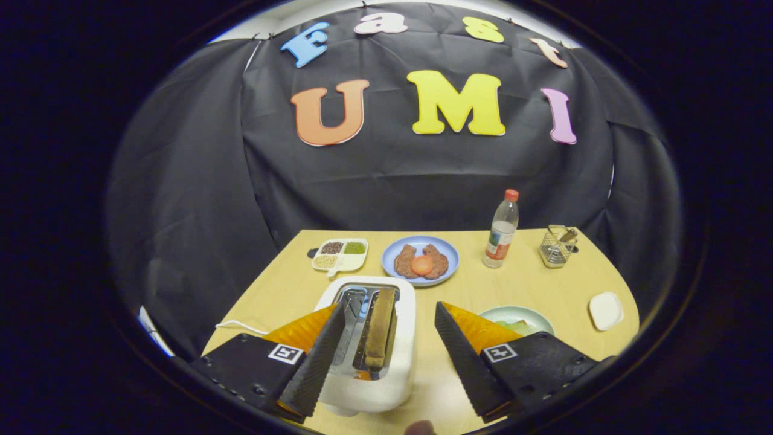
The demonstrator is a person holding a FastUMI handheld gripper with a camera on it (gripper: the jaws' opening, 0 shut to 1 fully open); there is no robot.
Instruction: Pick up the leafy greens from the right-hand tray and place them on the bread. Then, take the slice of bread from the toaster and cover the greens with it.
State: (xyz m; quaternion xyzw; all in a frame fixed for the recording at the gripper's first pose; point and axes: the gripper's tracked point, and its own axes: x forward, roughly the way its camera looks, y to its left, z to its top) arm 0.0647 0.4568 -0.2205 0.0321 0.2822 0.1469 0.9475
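Fingers of the gripper (389,344) stand spread wide, pinching nothing, poised above the white toaster (371,350), which sits just ahead of and partly between them on the wooden table (531,284). Slice of bread (380,329): browned, upright in the toaster's right slot, closer to the left finger than the right. Pale green plate (513,314): just beyond the right finger, holding something green, apparently the leafy greens (513,327); whether bread lies under them cannot be told, as the finger hides most of the plate. Farther back: a divided tray of seeds (340,254), a blue plate (421,260) with two brown patties and an orange round piece, a water bottle (501,229), a wire basket (557,246), and a small white dish (606,310) at the right.

Step in hand, as judged: taking the slice from the toaster. To do it well, centre the slice between the fingers, descend straight along the slot, close on the broad faces near the top edge, and lift vertically so the crust clears the slot walls.
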